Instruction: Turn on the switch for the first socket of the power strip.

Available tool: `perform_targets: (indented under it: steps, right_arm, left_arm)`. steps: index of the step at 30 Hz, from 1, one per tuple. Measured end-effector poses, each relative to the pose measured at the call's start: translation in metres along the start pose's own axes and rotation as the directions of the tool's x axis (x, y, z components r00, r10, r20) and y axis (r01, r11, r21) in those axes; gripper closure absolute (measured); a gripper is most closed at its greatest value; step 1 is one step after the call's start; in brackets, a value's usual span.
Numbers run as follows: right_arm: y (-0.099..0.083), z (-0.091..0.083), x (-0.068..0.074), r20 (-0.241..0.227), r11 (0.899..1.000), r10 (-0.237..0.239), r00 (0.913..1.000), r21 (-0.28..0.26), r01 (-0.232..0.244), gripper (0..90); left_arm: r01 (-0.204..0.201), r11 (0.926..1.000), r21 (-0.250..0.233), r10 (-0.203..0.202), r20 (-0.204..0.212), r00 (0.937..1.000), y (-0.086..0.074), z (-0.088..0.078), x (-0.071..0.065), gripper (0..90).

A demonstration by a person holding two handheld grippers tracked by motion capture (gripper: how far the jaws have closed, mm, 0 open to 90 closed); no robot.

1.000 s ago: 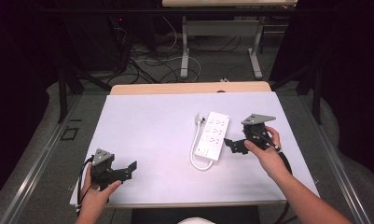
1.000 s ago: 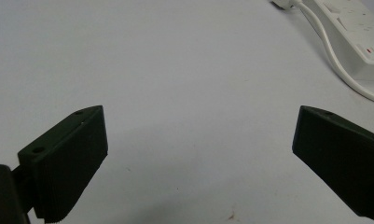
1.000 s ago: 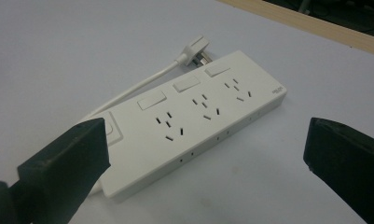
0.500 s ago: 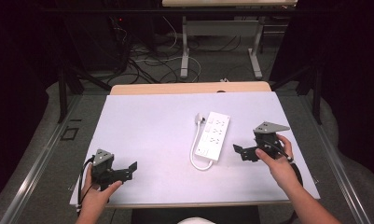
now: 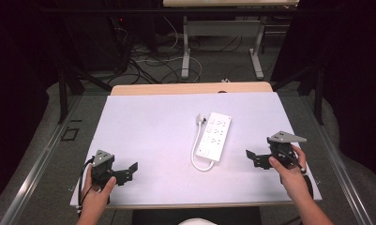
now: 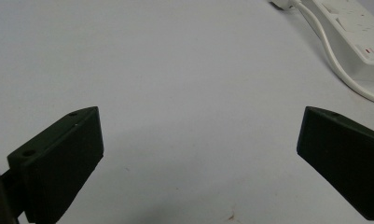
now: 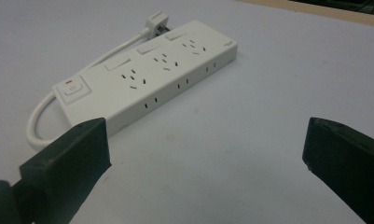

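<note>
The pale lavender worktop [image 5: 148, 122] carried a white plastic power strip [image 5: 214, 136]; I held both tongs, left tongs [image 5: 129, 169] and right tongs [image 5: 251, 157], spread apart, empty, probably awaiting a grasp.

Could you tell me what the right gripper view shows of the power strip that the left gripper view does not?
Right gripper view: the power strip whole, with its sockets, its switch and the plug. Left gripper view: one end of the strip at the top right corner, beyond a wide stretch of bare table. Both: the strip's white cable, the pale table, and open black jaws with nothing between them.
</note>
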State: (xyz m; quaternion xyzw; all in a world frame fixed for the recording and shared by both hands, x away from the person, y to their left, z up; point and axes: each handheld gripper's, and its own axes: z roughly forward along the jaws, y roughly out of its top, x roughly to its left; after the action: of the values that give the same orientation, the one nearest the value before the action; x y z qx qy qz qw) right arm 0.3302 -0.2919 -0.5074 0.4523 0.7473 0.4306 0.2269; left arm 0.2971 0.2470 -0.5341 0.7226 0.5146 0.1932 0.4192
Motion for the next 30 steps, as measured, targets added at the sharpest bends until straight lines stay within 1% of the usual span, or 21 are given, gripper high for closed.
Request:
perform_targets:
  steps: [1,4,5,6,7,8,9,11,13,15,16,17,18,19,21,26,27,30]
  right_arm:
    - [0.000,0.000,0.000,0.000,1.000,0.000,1.0000,0.000,0.000,0.1]
    - [-0.010,-0.002,-0.005,0.037,1.000,0.010,0.9993,0.007,-0.010,0.1]
    - [-0.010,-0.002,-0.005,0.037,1.000,0.010,0.9993,0.007,-0.010,0.1]
    - [-0.014,-0.002,-0.009,0.051,1.000,0.006,0.9987,0.011,-0.006,0.1]
    - [-0.014,-0.002,-0.009,0.051,1.000,0.006,0.9987,0.011,-0.006,0.1]
    - [-0.017,-0.002,-0.010,0.049,1.000,0.016,0.9987,0.009,-0.017,0.1]
    - [-0.019,-0.002,-0.012,0.056,1.000,0.020,0.9982,0.013,-0.021,0.1]
    - [-0.024,-0.002,-0.016,0.067,0.999,0.042,0.9969,0.012,-0.043,0.2]
    - [-0.025,-0.002,-0.017,0.072,0.999,0.051,0.9961,0.008,-0.052,0.2]
    - [-0.029,0.000,-0.019,0.089,0.999,0.054,0.9946,0.004,-0.055,0.3]
    - [-0.030,0.000,-0.021,0.086,0.998,0.058,0.9946,0.009,-0.059,0.3]
    - [-0.031,0.000,-0.022,0.095,0.998,0.059,0.9937,0.017,-0.061,0.4]
    - [-0.032,0.001,-0.023,0.099,0.998,0.064,0.9930,0.007,-0.065,0.4]
    - [-0.034,0.001,-0.025,0.099,0.998,0.058,0.9934,0.015,-0.060,0.5]
    - [-0.035,0.002,-0.027,0.115,0.998,0.063,0.9913,0.023,-0.066,0.6]
    - [-0.042,0.005,-0.032,0.130,0.997,0.075,0.9887,0.025,-0.079,1.1]
    - [-0.043,0.005,-0.033,0.126,0.996,0.082,0.9887,0.028,-0.086,1.3]
    - [-0.047,0.006,-0.034,0.133,0.994,0.091,0.9869,0.039,-0.097,2.0]
  left_arm:
    - [-0.001,1.0000,0.000,0.001,0.000,1.0000,0.000,0.000,0.000,0.3]
    - [0.001,1.0000,-0.004,-0.001,-0.001,1.0000,0.000,0.000,0.000,0.3]
    - [0.002,1.0000,-0.007,-0.002,-0.002,1.0000,0.000,0.000,0.000,0.3]
    - [0.001,1.0000,-0.004,-0.001,-0.002,1.0000,0.000,0.000,0.000,0.3]
    - [-0.002,1.0000,-0.004,0.002,-0.002,1.0000,0.000,0.000,0.000,0.3]
    - [-0.003,1.0000,-0.003,0.003,-0.003,1.0000,0.000,0.000,0.000,0.3]
    - [-0.003,1.0000,-0.003,0.003,-0.002,1.0000,0.000,0.000,0.000,0.3]
    - [-0.003,1.0000,-0.005,0.003,-0.003,1.0000,0.000,0.000,0.000,0.3]
    - [-0.001,1.0000,-0.006,0.001,-0.004,1.0000,0.000,0.000,0.000,0.3]
    - [-0.002,1.0000,-0.004,0.002,-0.006,1.0000,0.000,0.000,0.001,0.3]
    - [-0.001,1.0000,-0.004,0.001,-0.006,1.0000,-0.001,0.000,0.001,0.3]
    - [0.001,1.0000,-0.004,-0.001,-0.007,1.0000,-0.001,0.000,0.001,0.3]
    - [-0.001,1.0000,0.001,0.001,-0.008,1.0000,-0.001,0.000,0.001,0.3]
    - [-0.002,1.0000,0.001,0.002,-0.009,1.0000,-0.001,0.000,0.002,0.3]
    - [-0.003,1.0000,0.003,0.003,-0.011,0.9999,-0.001,0.000,0.002,0.3]
    - [-0.003,1.0000,0.005,0.003,-0.014,0.9999,-0.001,0.000,0.003,0.3]
    - [-0.003,1.0000,0.006,0.003,-0.014,0.9999,-0.001,0.000,0.003,0.3]
    - [-0.005,1.0000,0.008,0.005,-0.015,0.9999,-0.001,0.001,0.003,0.3]
